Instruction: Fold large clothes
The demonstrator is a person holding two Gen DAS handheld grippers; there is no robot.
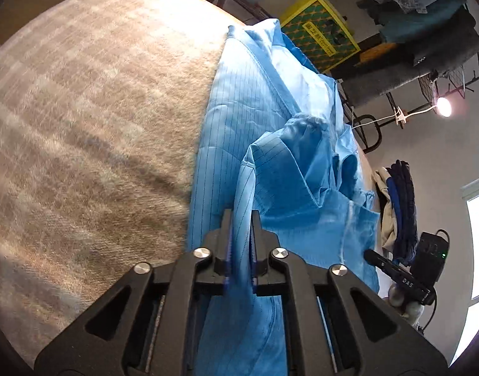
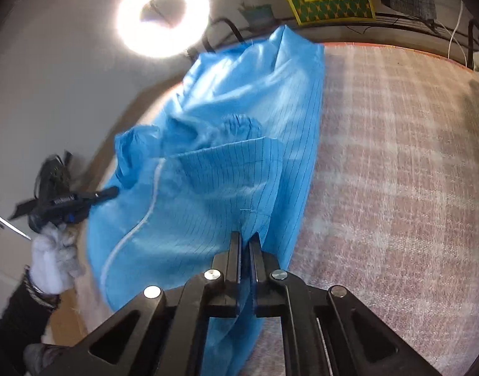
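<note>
Blue garment lies bunched along the edge of a plaid blanket. Left tongs nearly closed on a raised fold; right tongs likewise pinching cloth. Risk — slick fabric slipping from either pinch, or uneven pull dragging the loose cuff off the edge.

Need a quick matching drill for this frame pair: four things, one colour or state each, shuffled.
Things:
1. blue garment
2. left hand-held gripper
3. ring light
4. patterned box

States:
A. glowing white
B. yellow-edged, green print
C. shut on a fold of cloth
D. pinstriped, lying crumpled on the plaid blanket

Pairs: 1-D, 2-C, 3-A, 4-B
</note>
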